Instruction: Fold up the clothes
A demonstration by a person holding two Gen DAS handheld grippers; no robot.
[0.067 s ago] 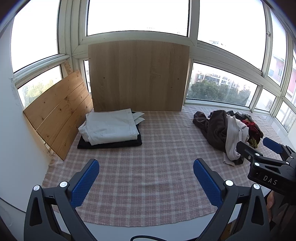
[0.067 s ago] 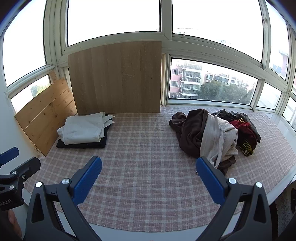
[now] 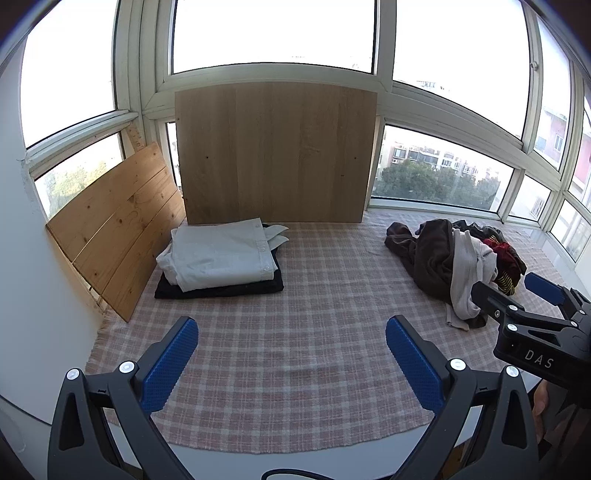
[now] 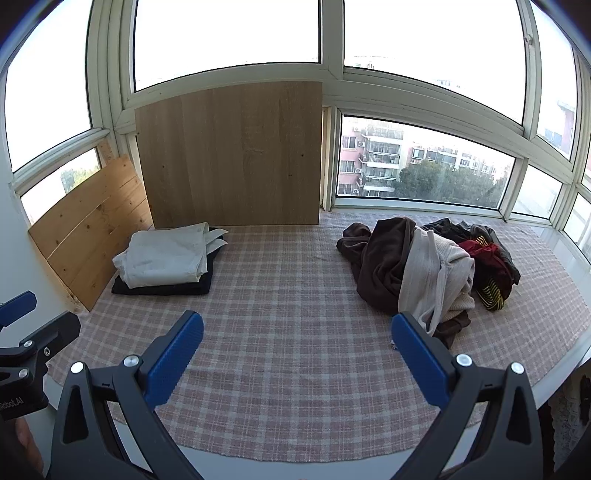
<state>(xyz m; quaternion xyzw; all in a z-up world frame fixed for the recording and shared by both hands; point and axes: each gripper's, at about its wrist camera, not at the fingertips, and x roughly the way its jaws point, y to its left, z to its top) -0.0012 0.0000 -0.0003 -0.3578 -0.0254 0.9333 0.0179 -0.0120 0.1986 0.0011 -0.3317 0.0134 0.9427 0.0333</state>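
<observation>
Both the left gripper (image 3: 291,354) and right gripper (image 4: 297,349) hovered with jaws released, holding nothing. The pile of unfolded clothes (image 4: 428,269) lay on the checked cloth (image 4: 288,295), right of the folded stack (image 4: 166,258).

Bright bay windows (image 3: 273,35) behind wooden boards (image 3: 275,153), checked mat (image 3: 295,350).

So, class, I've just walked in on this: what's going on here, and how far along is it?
A person is folding laundry with a handheld gripper in each hand. Both the left gripper and the right gripper hover open over the checked cloth, holding nothing. Two folded items, a white garment on a black one, sit stacked at the left. A heap of unfolded clothes waits at the right.
</observation>
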